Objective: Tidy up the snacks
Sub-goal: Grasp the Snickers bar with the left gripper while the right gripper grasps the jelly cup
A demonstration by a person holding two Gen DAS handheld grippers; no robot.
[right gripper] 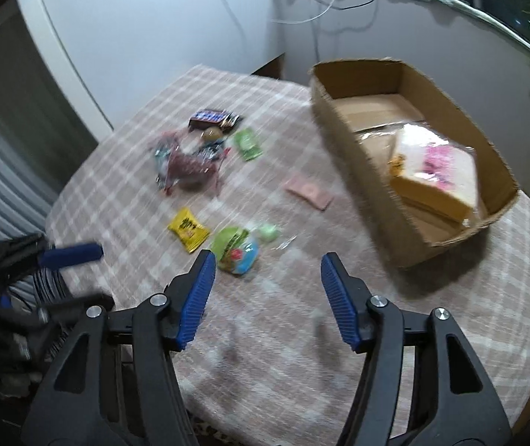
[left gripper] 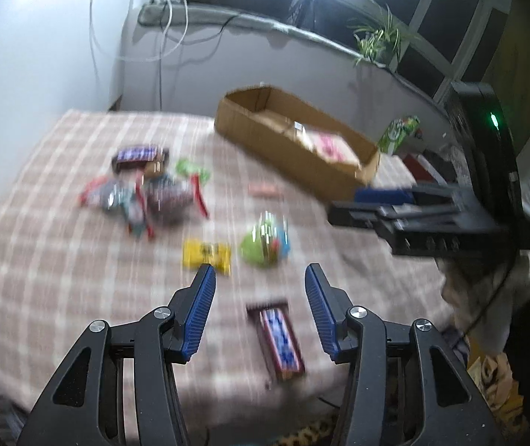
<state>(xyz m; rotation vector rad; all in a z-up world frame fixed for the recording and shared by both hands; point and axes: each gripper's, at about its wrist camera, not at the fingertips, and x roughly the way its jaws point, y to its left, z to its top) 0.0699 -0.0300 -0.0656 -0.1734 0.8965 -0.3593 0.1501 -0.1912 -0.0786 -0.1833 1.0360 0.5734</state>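
Observation:
Snacks lie scattered on a checked tablecloth (left gripper: pixel 60 223). A brown bar with a blue label (left gripper: pixel 278 338) lies on the cloth below my left gripper (left gripper: pixel 261 273), which is open and holds nothing. Just ahead are a yellow packet (left gripper: pixel 207 254) and a round green snack (left gripper: pixel 265 245). Further back lies a heap of wrappers (left gripper: pixel 142 200) with a dark bar (left gripper: pixel 140 156). My right gripper (right gripper: pixel 268 260) hangs open and empty over the cloth, the green snack (right gripper: pixel 237 249) by its left finger. A cardboard box (right gripper: pixel 361 171) at the right holds a wrapped bread pack (right gripper: pixel 436 171).
A pink packet (right gripper: pixel 307 191) and a green sachet (right gripper: pixel 248 143) lie between the heap and the box. A green carton (left gripper: pixel 398 133) stands behind the box. The table's near edge runs under both grippers. Each gripper shows in the other's view: right gripper (left gripper: pixel 376 208), left gripper (right gripper: pixel 71 254).

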